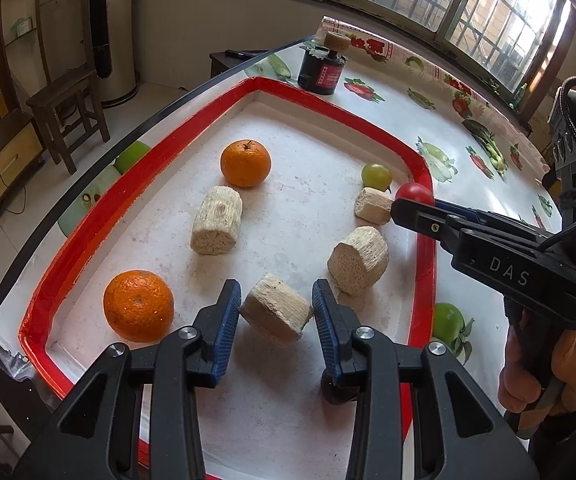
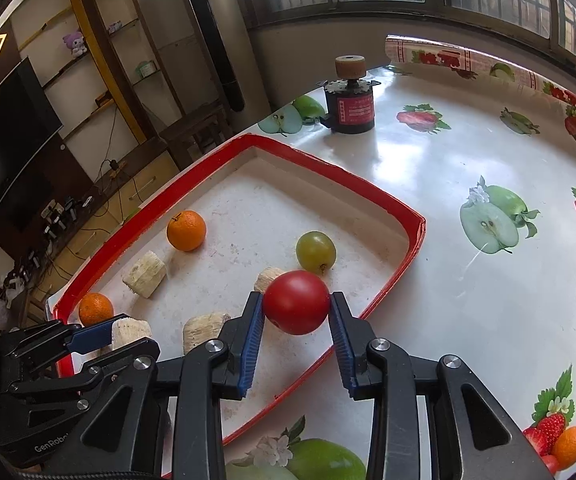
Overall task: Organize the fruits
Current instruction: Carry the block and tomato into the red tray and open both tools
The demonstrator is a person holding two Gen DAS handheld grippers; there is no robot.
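A red-rimmed white tray (image 1: 136, 196) (image 2: 371, 196) holds two oranges (image 1: 245, 163) (image 1: 138, 305), a green fruit (image 1: 376, 176) (image 2: 315, 251) and several pale cob pieces (image 1: 216, 220). My left gripper (image 1: 276, 306) is shut on one cob piece (image 1: 276, 312) and holds it just above the tray floor; it also shows in the right wrist view (image 2: 118, 330). My right gripper (image 2: 296, 305) is shut on a red tomato (image 2: 296, 302) (image 1: 413, 193) held over the tray's right side.
A dark jar with a cork-like top (image 1: 323, 68) (image 2: 349, 100) stands on the fruit-print tablecloth (image 2: 487, 240) beyond the tray. A small dark object (image 1: 333, 390) lies under my left gripper. A wooden stool (image 1: 68, 108) stands left of the table.
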